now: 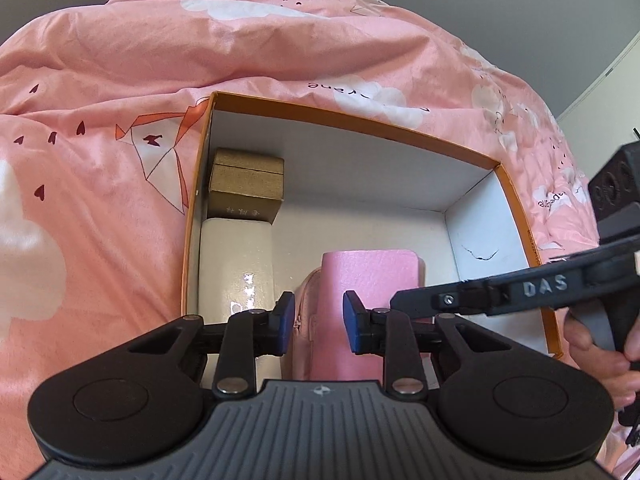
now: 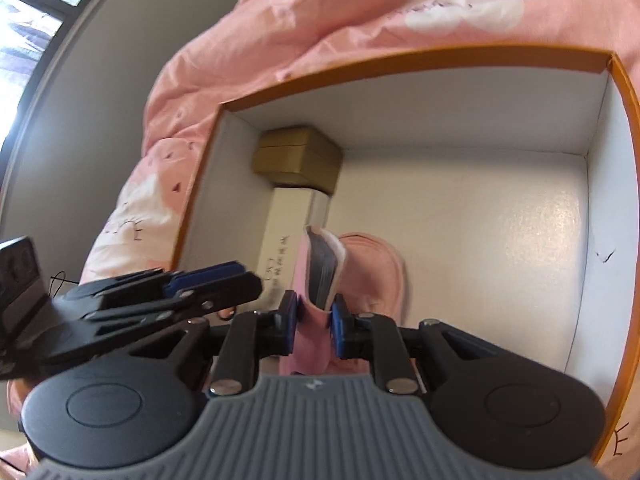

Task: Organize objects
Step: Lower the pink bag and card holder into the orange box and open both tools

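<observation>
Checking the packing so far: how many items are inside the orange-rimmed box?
4. Gold box in the far left corner; white box just nearer; pink pouch mid-floor; pink notebook gripped by the right tongs. Smaller things may be hidden.

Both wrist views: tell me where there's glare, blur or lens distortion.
Left wrist view: sharp; glare streak on the glossy white box; the orange box rim bows from the fisheye. Right wrist view: softer, the gold box slightly blurred; sheen on the box floor; blown-out window top left.
</observation>
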The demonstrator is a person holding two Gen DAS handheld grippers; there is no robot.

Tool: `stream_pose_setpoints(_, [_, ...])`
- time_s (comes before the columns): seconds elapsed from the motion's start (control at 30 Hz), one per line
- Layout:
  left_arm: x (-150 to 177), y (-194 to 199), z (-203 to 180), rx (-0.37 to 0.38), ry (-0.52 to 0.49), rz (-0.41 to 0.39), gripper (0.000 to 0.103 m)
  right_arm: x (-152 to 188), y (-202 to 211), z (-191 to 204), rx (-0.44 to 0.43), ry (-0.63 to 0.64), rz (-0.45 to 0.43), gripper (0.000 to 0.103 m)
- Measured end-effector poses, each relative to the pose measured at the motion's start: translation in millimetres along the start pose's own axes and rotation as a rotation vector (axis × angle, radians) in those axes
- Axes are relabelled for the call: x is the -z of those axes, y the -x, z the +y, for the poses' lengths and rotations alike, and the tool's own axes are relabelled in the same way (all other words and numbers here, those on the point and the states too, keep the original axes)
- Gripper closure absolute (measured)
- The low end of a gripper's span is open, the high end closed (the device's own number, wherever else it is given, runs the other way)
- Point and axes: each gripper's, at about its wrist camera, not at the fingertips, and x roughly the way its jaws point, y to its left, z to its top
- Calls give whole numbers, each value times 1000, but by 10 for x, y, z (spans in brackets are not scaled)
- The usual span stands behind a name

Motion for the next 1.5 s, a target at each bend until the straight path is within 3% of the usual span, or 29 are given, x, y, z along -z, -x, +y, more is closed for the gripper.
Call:
stream_pose_setpoints(0.23, [5, -39, 7, 4, 1, -2, 73, -56, -182, -57, 173, 21, 28, 72])
stream_pose_setpoints(0.3, [11, -51, 5, 2, -2, -2, 73, -47, -198, -67, 181, 21, 23, 71])
stream_pose_setpoints(0.43, [21, -50, 10, 11, 1, 0, 73, -27, -265, -77, 189, 24, 20, 59])
stream_pose_setpoints(0.87, [15, -34, 39, 17, 14, 0, 73, 47, -244, 163, 198, 276, 28, 65])
stream_pose_setpoints(1.03, [14, -21, 49, 19, 18, -4, 73, 128, -124, 359, 187, 430, -11, 76])
stream_pose_setpoints(1.1, [10, -30, 45, 20, 18, -3, 73, 93, -66, 341, 149, 411, 11, 79])
stream_pose_setpoints(1.23, [18, -25, 51, 18, 14, -2, 73, 23, -187, 198, 157, 317, 39, 77])
stream_pose_setpoints(1.37, [32, -16, 36, 14, 16, 1, 73, -1, -316, 70, 224, 221, 30, 70])
stream_pose_setpoints(1.5, [54, -8, 18, 20, 15, 0, 73, -10, -320, 69, 197, 189, -3, 71])
